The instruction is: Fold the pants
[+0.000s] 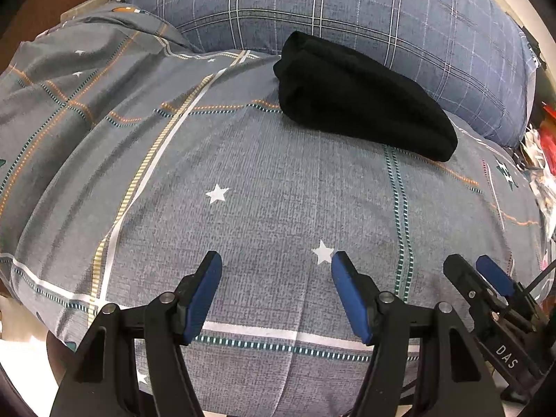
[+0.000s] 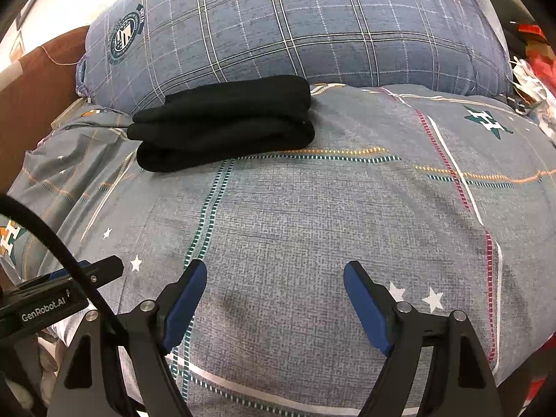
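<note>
The black pants lie folded into a thick bundle at the far side of the grey patterned bedcover, against the blue plaid pillow. The right wrist view shows the same pants as stacked layers at upper left. My left gripper hovers open over bare cover, well short of the bundle, with nothing between its blue pads. My right gripper is open too, over the bedcover, empty. The right gripper's fingers show at the lower right of the left wrist view.
The pillow runs along the far edge of the bed. A brown headboard stands at the left. Red and white clutter lies past the bed's right side. The left gripper's body reaches in at lower left of the right wrist view.
</note>
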Tool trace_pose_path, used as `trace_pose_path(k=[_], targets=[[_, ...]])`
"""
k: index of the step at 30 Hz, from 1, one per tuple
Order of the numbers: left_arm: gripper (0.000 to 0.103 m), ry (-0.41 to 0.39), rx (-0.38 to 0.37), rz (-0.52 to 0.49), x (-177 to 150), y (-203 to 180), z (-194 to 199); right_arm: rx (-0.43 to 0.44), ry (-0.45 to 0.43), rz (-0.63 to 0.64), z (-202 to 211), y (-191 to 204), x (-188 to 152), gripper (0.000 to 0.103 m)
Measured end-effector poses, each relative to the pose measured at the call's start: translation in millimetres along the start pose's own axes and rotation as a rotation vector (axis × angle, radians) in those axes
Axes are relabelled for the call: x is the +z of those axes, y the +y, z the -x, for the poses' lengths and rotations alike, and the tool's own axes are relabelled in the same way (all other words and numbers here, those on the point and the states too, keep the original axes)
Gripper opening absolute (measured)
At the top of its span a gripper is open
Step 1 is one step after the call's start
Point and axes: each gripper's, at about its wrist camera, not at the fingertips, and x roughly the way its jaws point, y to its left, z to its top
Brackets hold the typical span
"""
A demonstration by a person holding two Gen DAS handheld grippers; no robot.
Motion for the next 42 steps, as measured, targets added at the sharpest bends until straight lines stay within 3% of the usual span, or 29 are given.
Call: trace_pose_path(k=[4, 7, 8, 11, 13, 15, 19, 23, 24, 26, 27, 29, 31, 33, 36, 39, 40, 42], targets=[[0.065, -0.023, -0.087, 0.036, 10, 9, 10, 0.003, -0.006, 0.004, 3, 0, 2, 0.085], [0.065, -0.084, -0.175, 0.069, 40, 19, 26, 0.027, -0.035, -0.001, 10, -5, 18, 0.085], [0.07, -0.089, -0.211, 0.078, 54, 21, 28, 0.038, -0.051, -0.009, 12, -11, 31, 0.087], [0.078, -0.042, -0.382, 0.16, 100, 33, 16, 0.08, -0.082, -0.059, 11, -27, 65, 0.088], [0.078, -0.014, -0.443, 0.182, 125, 34, -1, 0.122, -0.104, -0.102, 4, -40, 95, 0.09], [0.078, -0.012, -0.435, 0.177, 145, 32, -20, 0.159, -0.093, -0.121, -14, -50, 123, 0.091], [0.078, 0.088, -0.453, 0.186, 176, 26, -72, 0.225, -0.005, -0.176, -63, -62, 154, 0.091], [0.089, 0.192, -0.481, 0.155, 181, 11, -115, 0.346, 0.096, -0.295, -114, -70, 170, 0.088], [0.089, 0.179, -0.476, 0.146, 179, 8, -115, 0.38, 0.125, -0.321, -127, -70, 173, 0.087], [0.081, 0.163, -0.474, 0.108, 180, -2, -105, 0.422, 0.17, -0.364, -143, -66, 174, 0.068], [0.079, 0.145, -0.462, 0.099, 180, -6, -98, 0.425, 0.173, -0.372, -143, -63, 174, 0.065], [0.079, 0.117, -0.472, 0.082, 181, -12, -85, 0.466, 0.162, -0.366, -136, -59, 177, 0.045], [0.079, 0.105, -0.505, 0.093, 185, -18, -77, 0.514, 0.144, -0.371, -120, -59, 182, 0.037], [0.079, 0.106, -0.551, 0.11, 189, -25, -71, 0.541, 0.119, -0.378, -107, -63, 187, 0.036], [0.079, 0.126, -0.552, 0.106, 190, -42, -78, 0.497, 0.065, -0.355, -86, -71, 192, 0.036], [0.079, 0.195, -0.463, 0.109, 185, -55, -107, 0.416, 0.067, -0.355, -90, -83, 187, 0.038], [0.079, 0.216, -0.433, 0.122, 181, -55, -117, 0.376, 0.08, -0.354, -95, -87, 185, 0.042], [0.079, 0.213, -0.461, 0.141, 179, -50, -112, 0.27, 0.108, -0.32, -106, -91, 177, 0.052]])
